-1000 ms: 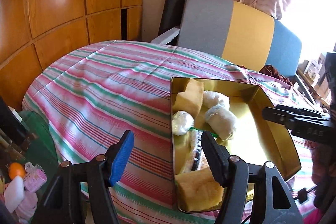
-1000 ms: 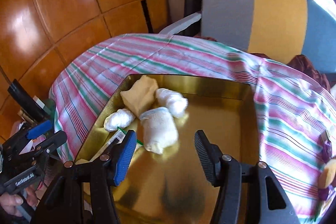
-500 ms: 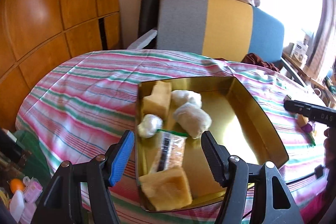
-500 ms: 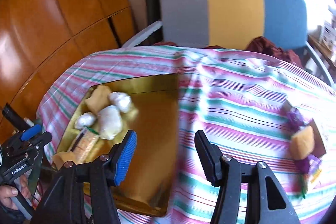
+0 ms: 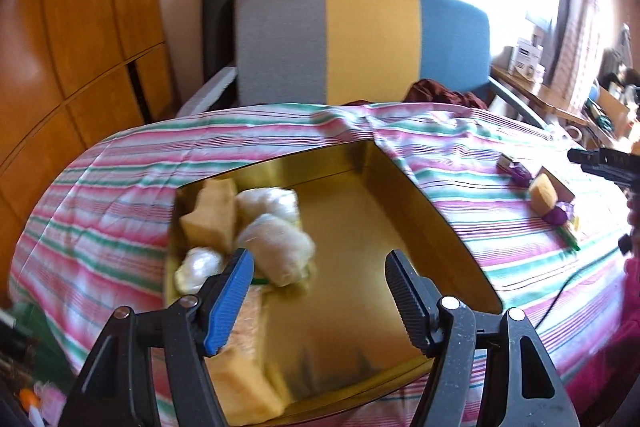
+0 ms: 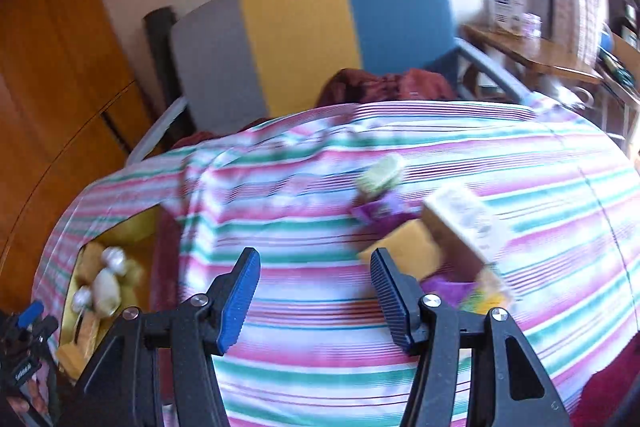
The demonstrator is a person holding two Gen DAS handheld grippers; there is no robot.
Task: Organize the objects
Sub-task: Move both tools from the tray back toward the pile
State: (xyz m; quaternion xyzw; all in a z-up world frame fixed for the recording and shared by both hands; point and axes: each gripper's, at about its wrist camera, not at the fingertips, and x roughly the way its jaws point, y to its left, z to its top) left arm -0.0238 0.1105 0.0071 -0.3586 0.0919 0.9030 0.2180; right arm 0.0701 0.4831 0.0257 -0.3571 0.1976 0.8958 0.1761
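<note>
Pointing down: your left gripper (image 5: 318, 285) tilts over the gold tray (image 5: 404, 183), aimed at the bare floor of its near half.
Left jaws: apart with nothing between them; they have just been opening a little wider.
Left fingers: blue-padded one at 7 o'clock in the left wrist view, black ribbed one at 5 o'clock.
Tray contents: yellow sponge block (image 5: 212, 215) and two white wrapped bundles (image 5: 276, 243) at 9 o'clock from your left fingertips; a smaller white bundle (image 5: 198, 267) just beside the blue pad; another yellow block (image 5: 240, 383) at the near left corner.
Right gripper (image 6: 314, 291): you hold it tilted down over the striped tablecloth (image 6: 300, 235), well right of the tray.
Right jaws: apart, only cloth showing between them.
Loose pile: yellow sponge (image 6: 404, 247) at 1 o'clock just past your right black finger, a pale box (image 6: 460, 219) leaning on it, purple pieces (image 6: 376, 207) and a green-topped item (image 6: 380, 173) at 12 to 1 o'clock; all motion-blurred.
Across views: your right gripper's tip shows at 3 o'clock in the left wrist view, beyond the pile.
Backdrop: grey, yellow and blue chair (image 5: 360, 39) at 12 o'clock behind the table.
</note>
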